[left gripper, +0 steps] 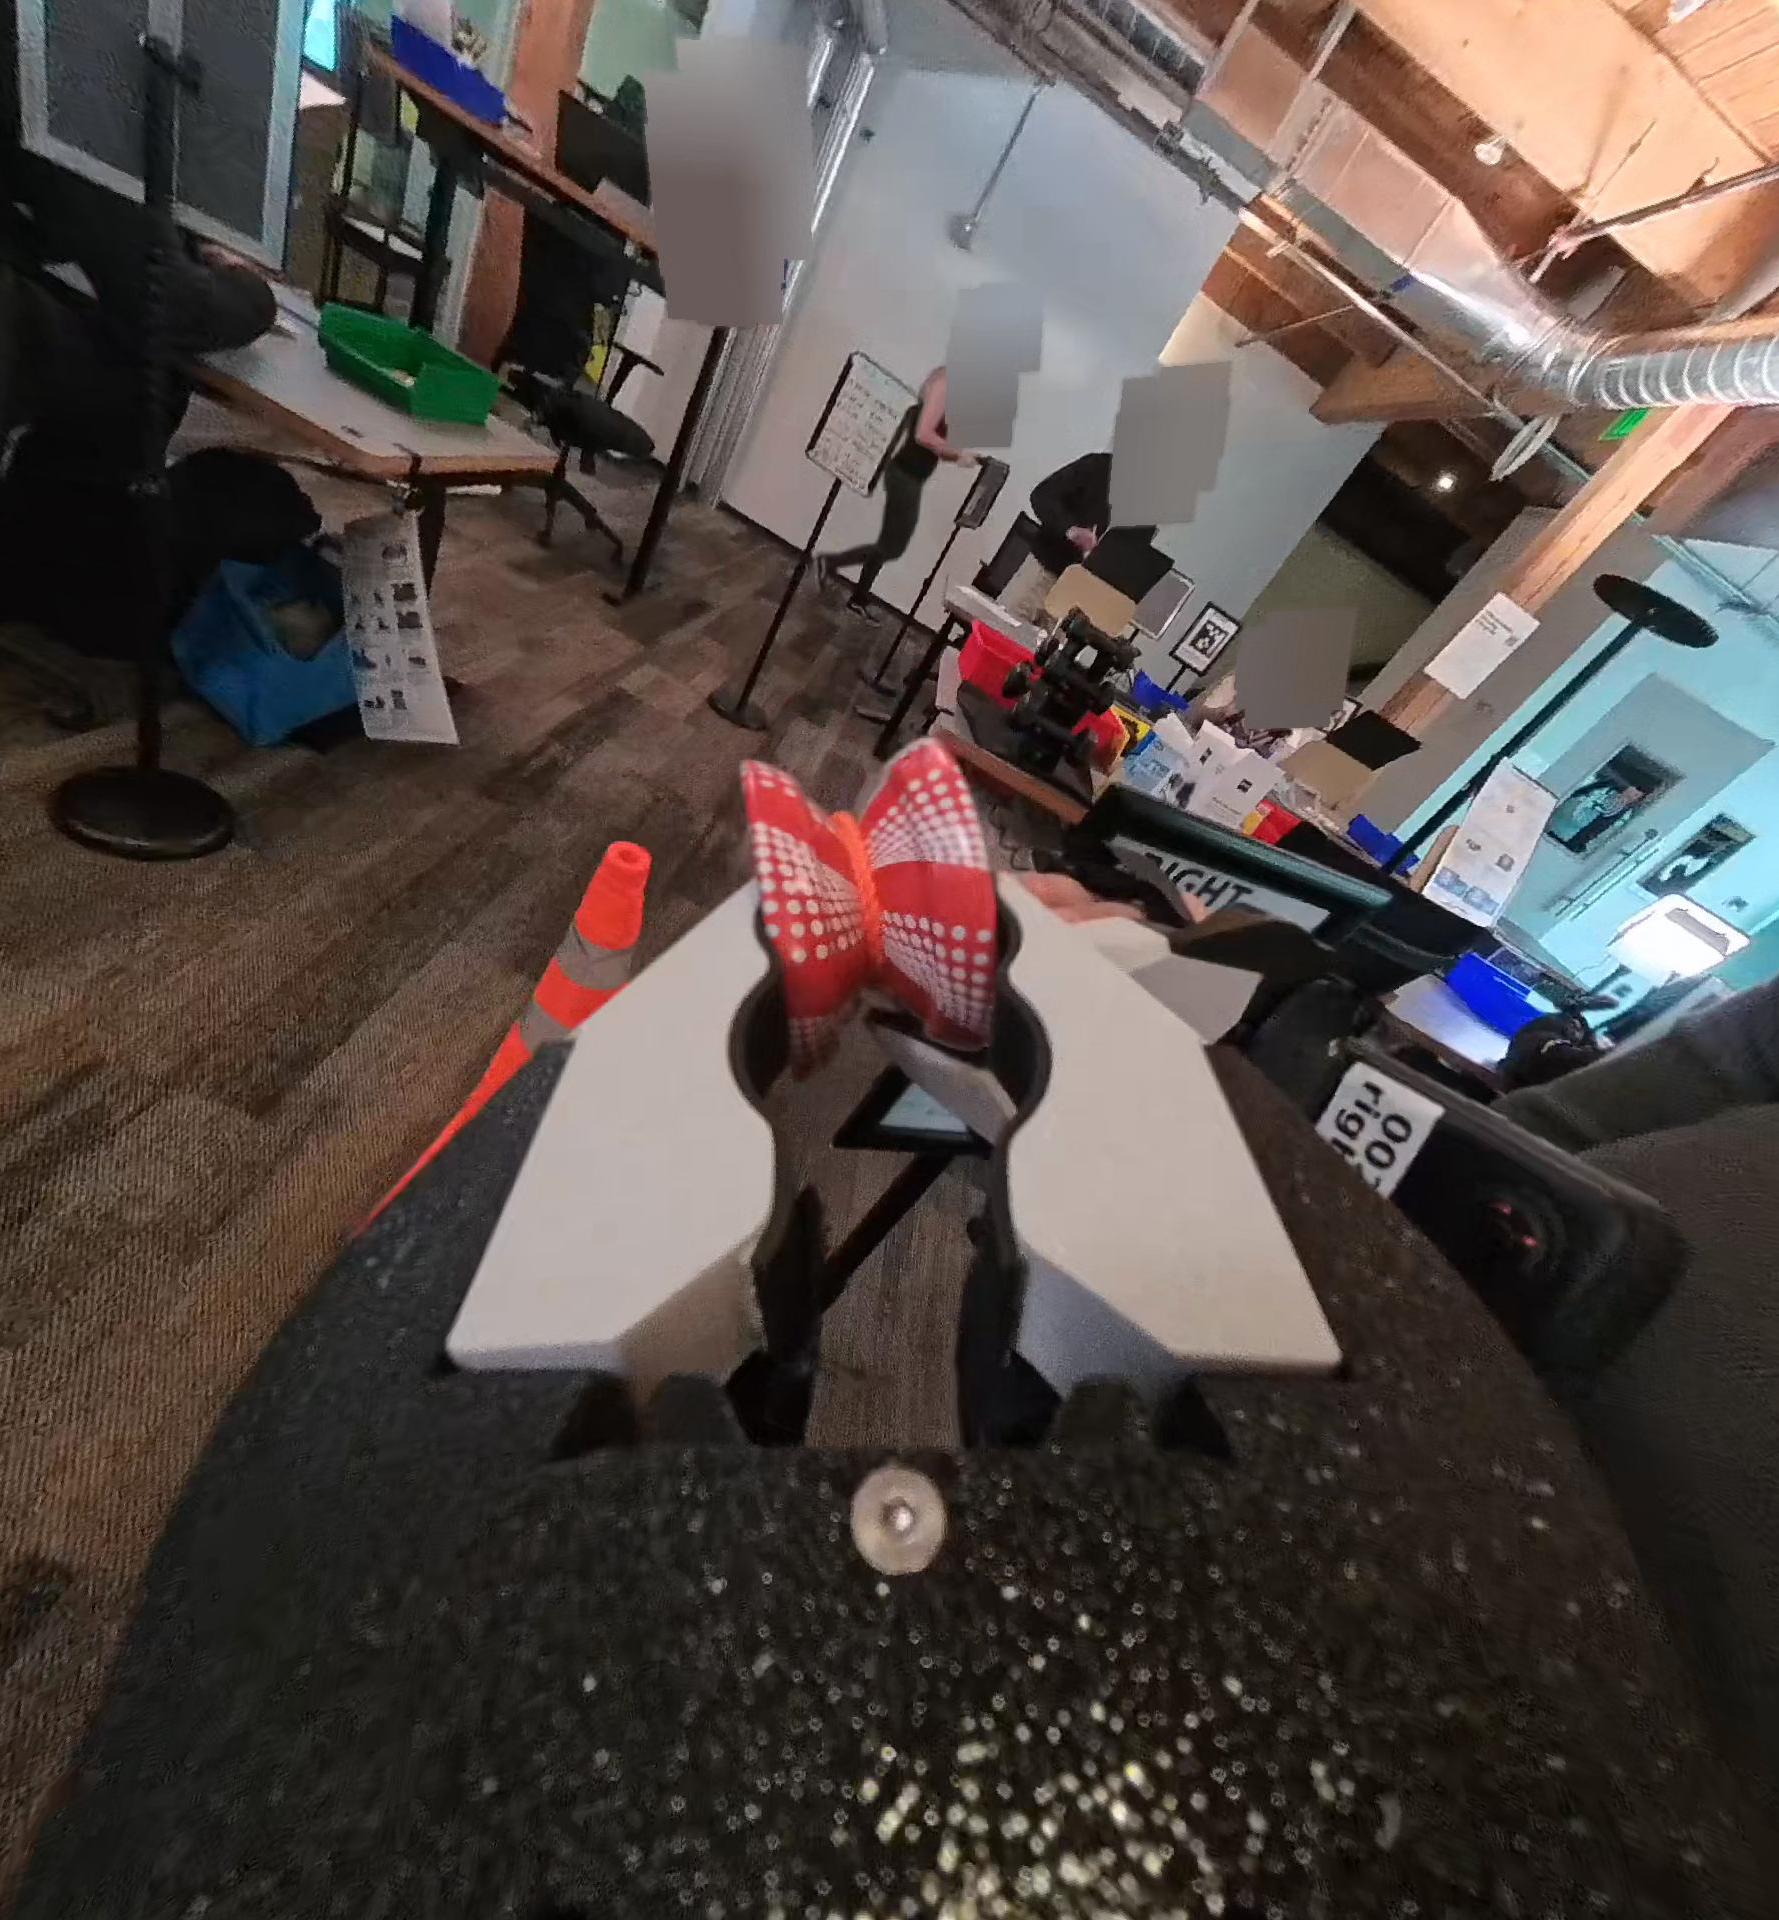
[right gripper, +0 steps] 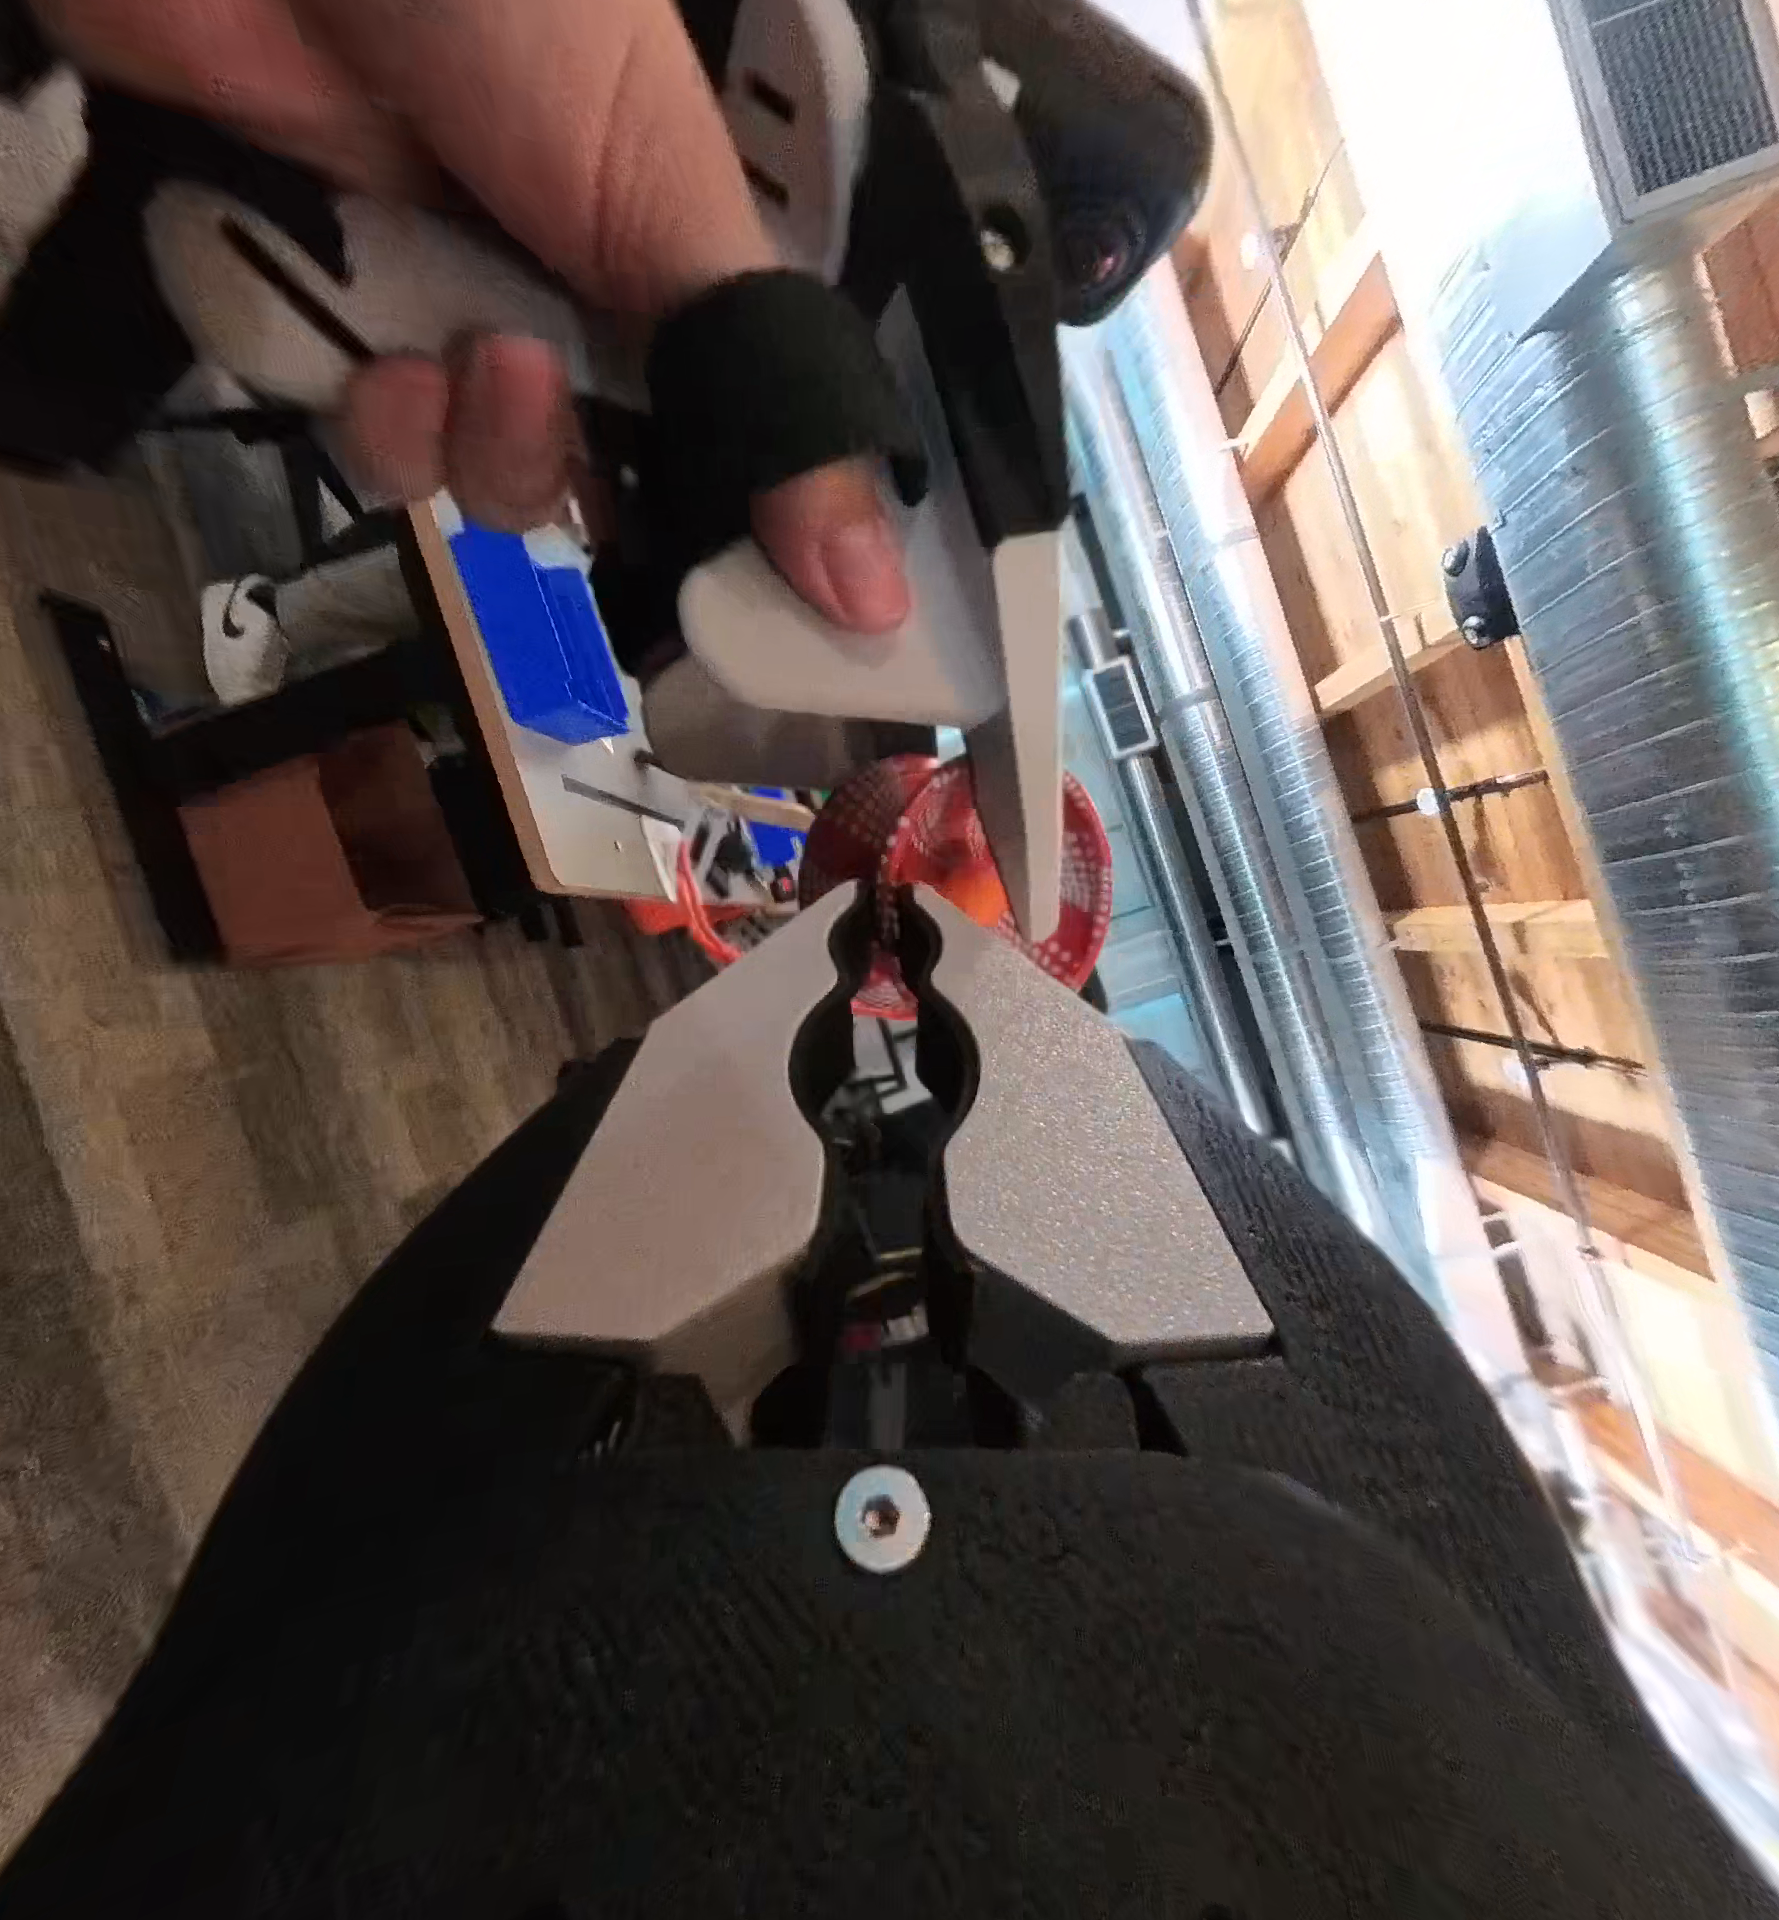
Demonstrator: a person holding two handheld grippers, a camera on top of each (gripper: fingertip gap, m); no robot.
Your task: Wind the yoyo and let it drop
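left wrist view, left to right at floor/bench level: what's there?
Black stand base → blue bin → orange cone → yoyo held in left gripper → right gripper.

yoyo (left gripper: 874, 902) between left hand-held gripper (left gripper: 880, 935) fingers, traffic cone (left gripper: 578, 966) left behind it

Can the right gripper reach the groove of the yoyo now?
Probably yes: the right gripper is already at the groove of the yoyo, shut on something thin and dark there. The left gripper clamps only the halves.
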